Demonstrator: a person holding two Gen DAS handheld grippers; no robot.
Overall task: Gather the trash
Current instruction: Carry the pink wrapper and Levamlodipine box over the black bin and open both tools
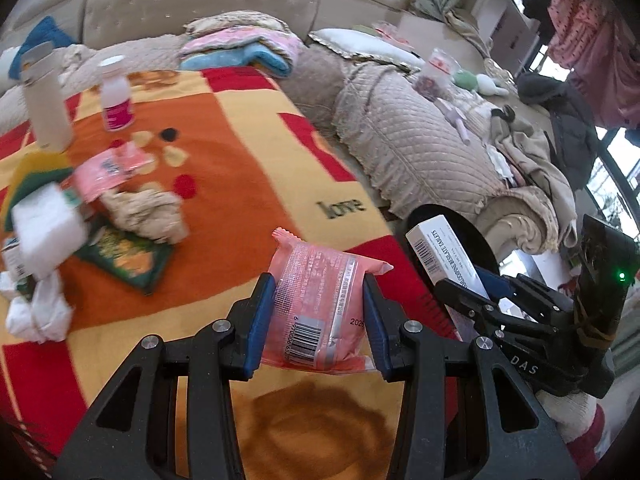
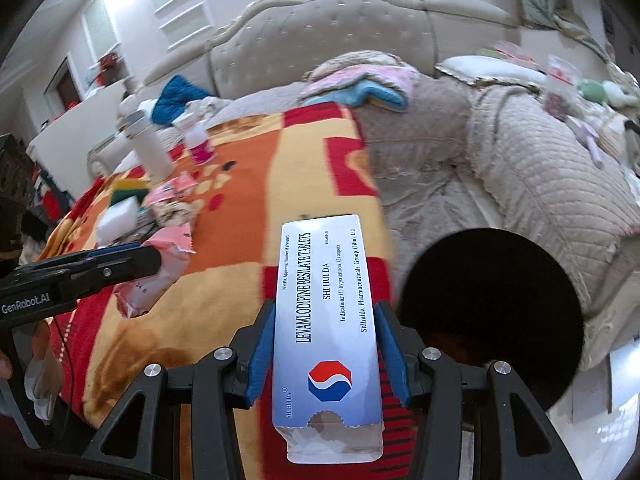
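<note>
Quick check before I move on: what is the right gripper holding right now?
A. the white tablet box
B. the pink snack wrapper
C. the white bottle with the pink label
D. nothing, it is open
A: the right gripper is shut on the white tablet box, its blue pads pressing both long sides; the pink snack wrapper is in the left gripper.

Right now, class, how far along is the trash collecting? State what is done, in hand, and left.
Done: nothing visibly binned; the black bin interior is too dark to tell. In hand: left gripper clamps a pink wrapper; right gripper clamps a tablet box. Left: crumpled paper, green packet and tissues on the blanket.
</note>
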